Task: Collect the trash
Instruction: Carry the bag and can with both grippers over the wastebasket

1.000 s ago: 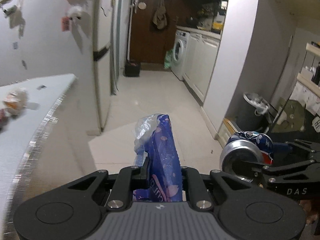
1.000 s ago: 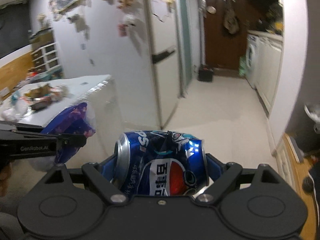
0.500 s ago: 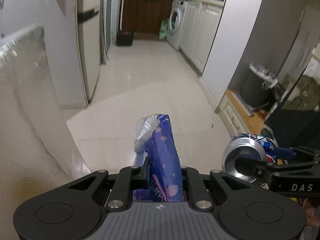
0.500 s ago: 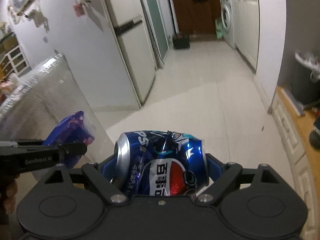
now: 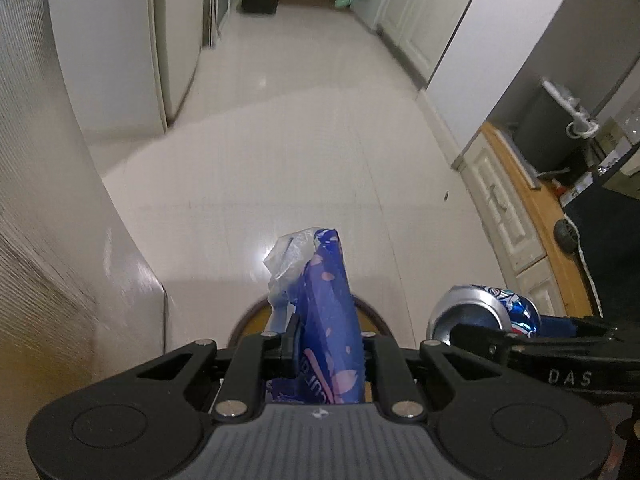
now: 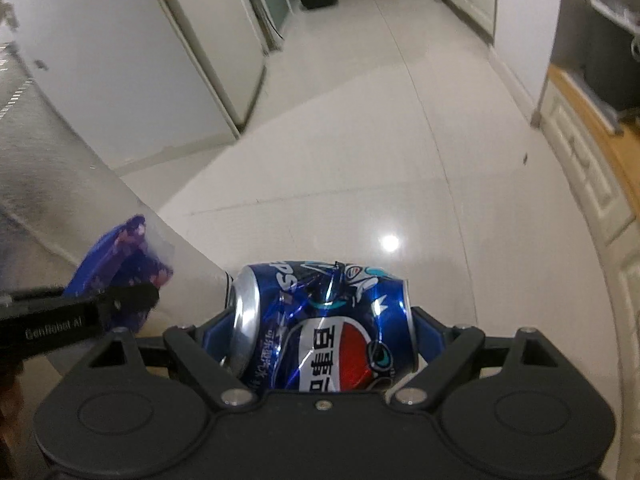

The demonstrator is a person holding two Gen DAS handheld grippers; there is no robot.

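Both grippers have dropped and tipped toward the floor since a second ago: the white surface's top with its litter, seen then at the left, has slid out of view, and only its pale side panel [image 5: 60, 208] fills the left edge now. Beside it stands a white refrigerator [image 5: 120, 40], with glossy cream floor tiles [image 5: 304, 152] running back to a dark doorway.

At centre in the left wrist view, the left gripper [image 5: 326, 334] is pressed nearly together, pinching a blue snack wrapper [image 5: 328, 320] printed with pink petals; a scrap of clear plastic [image 5: 290, 258] sticks up at the wrapper's top left. Just below the wrapper, a dark round rim with a yellowish inside [image 5: 256, 320] shows on the floor; what it is cannot be told.

To the right, the right gripper [image 6: 320, 328] stands spread wide, its jaws clamping a dented blue Pepsi can [image 6: 324, 324] end to end, the can lying sideways across the fingers. In the left wrist view the can's silver end shows just right of the wrapper. Farther right, white cabinet doors [image 5: 504, 216] and a wooden ledge [image 5: 540, 216] line the wall, with a dark bin [image 5: 548, 132] lined with a white bag beyond.
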